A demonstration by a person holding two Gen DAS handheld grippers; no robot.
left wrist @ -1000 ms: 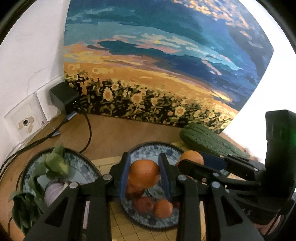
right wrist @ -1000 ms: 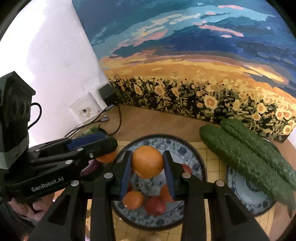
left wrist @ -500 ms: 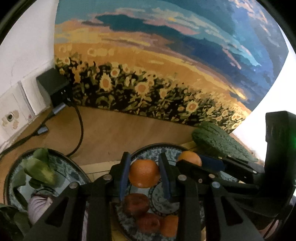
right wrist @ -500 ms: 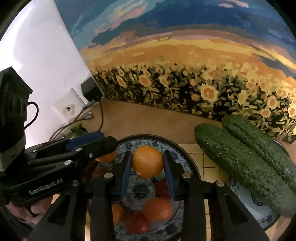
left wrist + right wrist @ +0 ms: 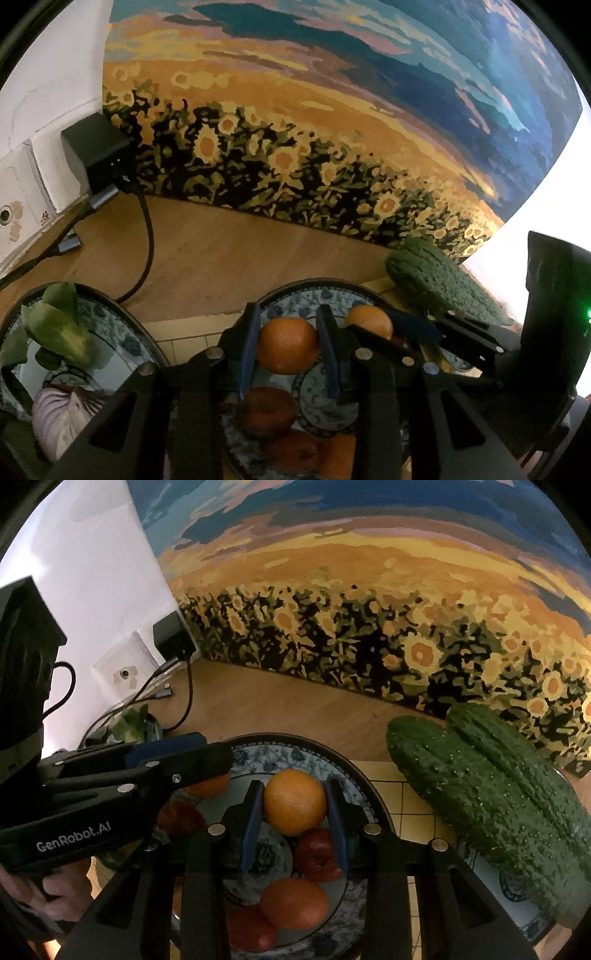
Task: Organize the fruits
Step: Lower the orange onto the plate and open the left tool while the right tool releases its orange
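We've got an orange clamped in each gripper, left gripper point(image 5: 288, 350) and right gripper point(image 5: 294, 805), mid-frame above the fruit plate point(image 5: 354, 786).

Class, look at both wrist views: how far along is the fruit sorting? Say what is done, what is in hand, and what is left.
Done: several oranges and red fruits already lie in the blue patterned plate.

In hand: the left hand-held gripper grips one orange, and the right hand-held gripper grips another orange, both above that plate.

Left: set both down. The cucumbers sit on a separate plate.
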